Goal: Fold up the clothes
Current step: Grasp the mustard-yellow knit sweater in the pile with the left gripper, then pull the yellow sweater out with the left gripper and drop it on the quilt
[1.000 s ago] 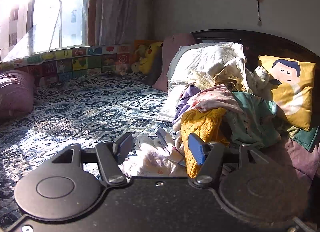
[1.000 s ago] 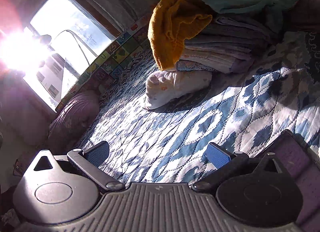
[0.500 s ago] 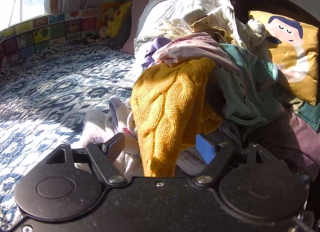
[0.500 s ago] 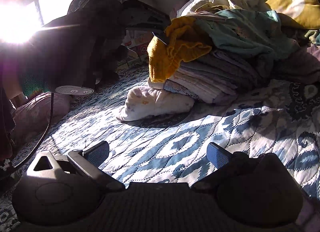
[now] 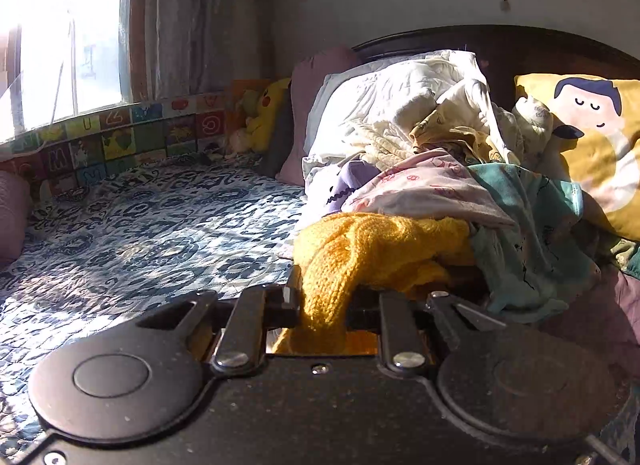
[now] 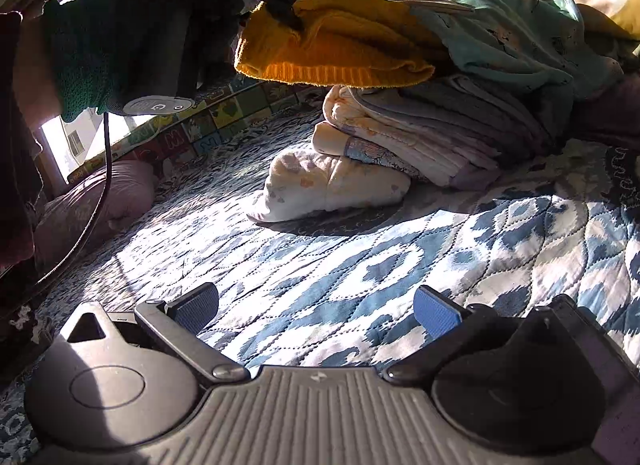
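Note:
A yellow knit sweater [image 5: 372, 249] hangs out of a heap of clothes [image 5: 448, 169] on the bed. My left gripper [image 5: 324, 299] is shut on the sweater's end, which bunches between the jaws. In the right wrist view the same sweater [image 6: 336, 49] is lifted off the heap, pinched by the left gripper [image 6: 286, 11] at upper left. My right gripper [image 6: 316, 311] is open low over the blue patterned quilt [image 6: 340, 265], holding nothing. A teal garment [image 6: 516, 37] lies on the heap beside the sweater.
Folded clothes [image 6: 420, 145] are stacked under the sweater, with a white printed garment [image 6: 332, 185] on the quilt in front. A yellow cartoon pillow [image 5: 592, 137] and the dark headboard [image 5: 500, 41] stand behind the heap. A sleeve [image 6: 80, 49] and cable [image 6: 92, 201] are at left.
My left gripper closed on the yellow sweater and lifted its end away from the heap. The right gripper stayed open over the quilt.

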### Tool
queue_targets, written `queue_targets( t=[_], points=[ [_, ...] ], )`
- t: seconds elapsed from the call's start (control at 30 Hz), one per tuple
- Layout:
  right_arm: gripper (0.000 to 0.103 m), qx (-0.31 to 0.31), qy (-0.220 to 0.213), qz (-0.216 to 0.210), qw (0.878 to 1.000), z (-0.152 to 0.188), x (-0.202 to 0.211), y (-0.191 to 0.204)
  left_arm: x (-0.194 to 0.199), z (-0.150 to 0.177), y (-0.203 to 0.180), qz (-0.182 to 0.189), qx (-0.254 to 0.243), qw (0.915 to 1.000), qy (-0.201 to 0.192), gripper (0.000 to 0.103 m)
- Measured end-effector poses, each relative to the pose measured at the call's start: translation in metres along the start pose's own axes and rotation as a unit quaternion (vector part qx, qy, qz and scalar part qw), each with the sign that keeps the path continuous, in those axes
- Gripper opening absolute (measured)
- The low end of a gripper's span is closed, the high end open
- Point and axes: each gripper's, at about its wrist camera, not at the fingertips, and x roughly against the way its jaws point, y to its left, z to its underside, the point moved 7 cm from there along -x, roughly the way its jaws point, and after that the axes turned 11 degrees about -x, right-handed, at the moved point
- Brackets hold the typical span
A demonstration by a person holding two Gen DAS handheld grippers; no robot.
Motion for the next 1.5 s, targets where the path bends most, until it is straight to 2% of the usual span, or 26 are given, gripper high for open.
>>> queue_targets(
  t=[0.1,0.3,0.43,0.53,0.7,0.77,0.9,1.07,1.13,1.23,1.3,1.4,1.47,1.5],
  points=[
    [0.103,0.007,0.002,-0.002,1.0,0.004,0.002,0.005,0.028,-0.03,0.012,-0.025,-0.018,0.999,-0.031,0.017],
    [0.103,0.028,0.005,-0.024,0.999,0.013,0.007,0.021,0.089,-0.069,0.06,-0.077,-0.008,0.9942,-0.075,0.017],
    [0.103,0.041,0.01,-0.043,0.998,0.018,0.01,0.033,0.124,-0.059,0.091,-0.102,-0.019,0.9925,-0.065,0.017],
    [0.103,0.044,0.025,-0.053,0.997,0.025,0.01,0.04,0.146,-0.035,0.107,-0.109,-0.033,0.9928,-0.037,0.017],
    [0.103,0.044,0.057,-0.072,0.995,0.034,0.004,0.045,0.177,0.024,0.127,-0.124,-0.045,0.991,0.025,0.017],
    [0.103,0.036,0.078,-0.075,0.993,0.04,-0.001,0.044,0.19,0.05,0.134,-0.128,-0.036,0.99,0.047,0.017],
    [0.103,0.041,0.093,-0.083,0.991,0.049,-0.003,0.05,0.227,0.104,0.149,-0.142,-0.011,0.9859,0.088,0.017],
    [0.103,0.049,0.107,-0.094,0.989,0.06,-0.004,0.06,0.286,0.162,0.165,-0.161,0.035,0.9791,0.119,0.018],
    [0.103,0.051,0.108,-0.095,0.988,0.063,-0.005,0.062,0.311,0.189,0.175,-0.175,0.069,0.9733,0.132,0.018],
    [0.103,0.058,0.108,-0.098,0.988,0.066,-0.005,0.066,0.338,0.234,0.19,-0.205,0.121,0.9581,0.159,0.018],
    [0.103,0.059,0.114,-0.104,0.986,0.068,-0.009,0.067,0.354,0.274,0.199,-0.223,0.166,0.9409,0.193,0.019],
    [0.103,0.063,0.128,-0.102,0.984,0.075,-0.013,0.067,0.369,0.311,0.199,-0.233,0.207,0.922,0.229,0.024],
    [0.103,0.063,0.137,-0.104,0.983,0.079,-0.017,0.068,0.379,0.335,0.199,-0.24,0.234,0.908,0.252,0.041],
    [0.103,0.063,0.14,-0.105,0.983,0.081,-0.018,0.069,0.386,0.338,0.197,-0.242,0.247,0.9051,0.248,0.051]
  ],
)
